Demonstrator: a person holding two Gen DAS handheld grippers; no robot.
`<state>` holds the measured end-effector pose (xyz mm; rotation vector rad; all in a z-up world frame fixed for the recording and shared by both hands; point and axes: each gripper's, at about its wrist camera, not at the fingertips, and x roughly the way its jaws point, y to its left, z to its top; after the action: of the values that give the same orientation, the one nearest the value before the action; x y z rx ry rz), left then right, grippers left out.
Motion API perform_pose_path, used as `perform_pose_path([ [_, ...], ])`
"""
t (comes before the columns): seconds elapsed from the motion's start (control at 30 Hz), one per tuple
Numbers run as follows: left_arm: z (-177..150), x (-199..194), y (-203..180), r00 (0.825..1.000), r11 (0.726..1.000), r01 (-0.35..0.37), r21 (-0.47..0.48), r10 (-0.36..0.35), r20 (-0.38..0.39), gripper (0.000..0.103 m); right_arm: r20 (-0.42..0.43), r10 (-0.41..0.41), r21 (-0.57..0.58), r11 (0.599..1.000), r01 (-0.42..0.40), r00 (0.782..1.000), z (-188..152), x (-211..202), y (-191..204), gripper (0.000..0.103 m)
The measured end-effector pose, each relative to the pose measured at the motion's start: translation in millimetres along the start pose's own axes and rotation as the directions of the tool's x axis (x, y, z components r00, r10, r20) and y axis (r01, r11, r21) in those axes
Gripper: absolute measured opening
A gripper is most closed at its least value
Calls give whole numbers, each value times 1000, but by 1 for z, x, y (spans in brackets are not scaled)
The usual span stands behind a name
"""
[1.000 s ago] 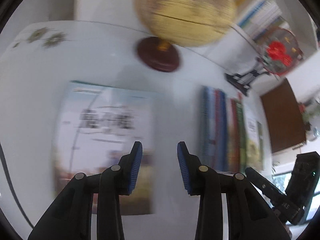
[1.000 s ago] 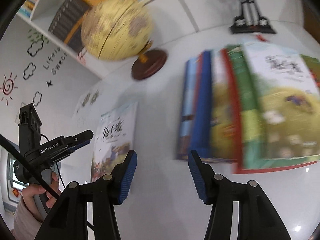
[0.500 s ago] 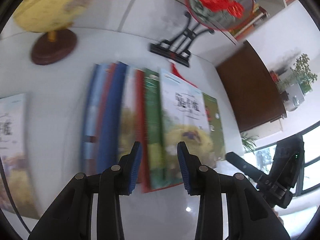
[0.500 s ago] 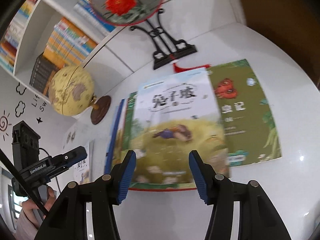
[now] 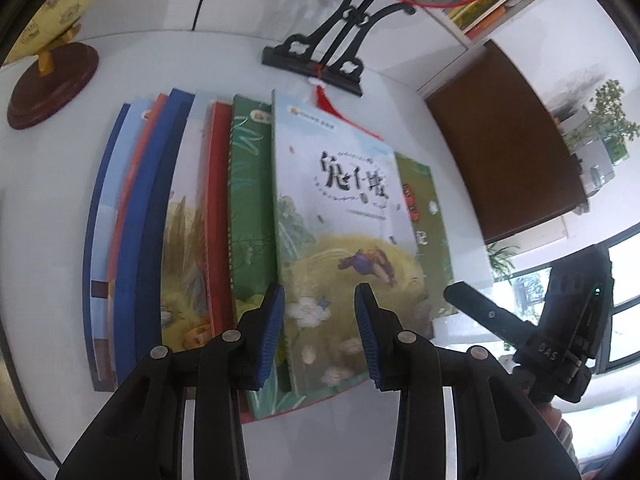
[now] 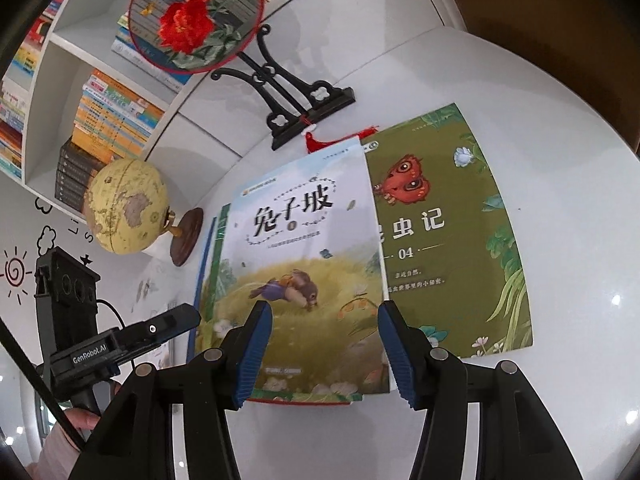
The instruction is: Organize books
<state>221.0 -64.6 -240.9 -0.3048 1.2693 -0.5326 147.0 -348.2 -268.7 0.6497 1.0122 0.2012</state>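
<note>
A fanned, overlapping pile of books (image 5: 188, 232) lies flat on the white table (image 5: 48, 168). The top one is a pale book with a rabbit in a yellow field (image 5: 340, 216), also in the right wrist view (image 6: 304, 256). A green insect book (image 6: 448, 232) lies under it to the right. My left gripper (image 5: 320, 328) is open and empty just above the rabbit book's near edge. My right gripper (image 6: 324, 352) is open and empty over the same book's near edge. Each gripper shows in the other's view, the right one (image 5: 560, 320) and the left one (image 6: 120, 336).
A yellow globe on a brown base (image 6: 128, 208) stands at the table's left. A round embroidered fan on a black stand (image 6: 200, 16) stands behind the books, with a red tassel (image 6: 320, 140). Bookshelves (image 6: 100, 112) line the back wall. A brown cabinet (image 5: 504, 144) is to the right.
Both grippers swung right from the single book by the globe to the fanned pile and moved in close over the rabbit book. Both stayed open.
</note>
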Motion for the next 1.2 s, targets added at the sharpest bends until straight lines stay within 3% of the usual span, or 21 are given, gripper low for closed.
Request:
perform_pose_path([
  [0.07,-2,6,4,1000,1000,-13,-12,13,-16,33,-1,7,0,1000,-7,1000,1,5,-3,54],
  [0.17,-4,6,8,1000,999,29,-13,-29,10,39,3,-1,-6,1000,1,1000,1,11,-6,54],
  [0.4,0,8,20,995,992,104,-68,-104,0,39,-39,25,57,998,-22,999,0,32,-25,56],
  [0.53,1,11,16,994,992,110,-67,-110,4,42,-45,110,87,991,-106,993,-3,39,-30,68],
  [0.63,2,14,11,992,990,126,-70,-125,12,52,-40,142,74,987,-139,989,-4,41,-26,79],
  [0.77,3,19,0,988,987,152,-44,-152,12,79,-41,155,66,986,-152,987,-4,43,-25,82],
  [0.83,4,23,-13,994,994,111,-5,-111,-1,83,-40,158,68,986,-155,987,-4,43,-25,82],
  [0.9,2,26,-25,997,996,76,56,-76,-11,76,-42,155,69,986,-152,987,-3,44,-25,82],
  [0.93,-1,30,-31,997,994,79,78,-77,-24,53,-46,149,67,987,-145,988,-3,44,-24,82],
  [0.97,-4,34,-36,994,992,96,81,-93,-50,37,-54,142,61,989,-138,988,-2,44,-22,81],
  [1.0,-7,39,-41,992,991,106,82,-101,-70,33,-62,136,59,989,-132,989,-1,45,-20,77],
  [1.07,-15,42,-56,995,986,90,141,-82,-56,32,-45,181,54,982,-179,982,-1,40,-15,64],
  [1.13,-18,42,-67,994,980,95,176,-86,-63,32,-15,270,44,962,-269,963,-1,30,-8,52],
  [1.2,-17,44,-69,992,978,92,185,-75,-99,32,-4,270,8,963,-270,963,0,25,0,52],
])
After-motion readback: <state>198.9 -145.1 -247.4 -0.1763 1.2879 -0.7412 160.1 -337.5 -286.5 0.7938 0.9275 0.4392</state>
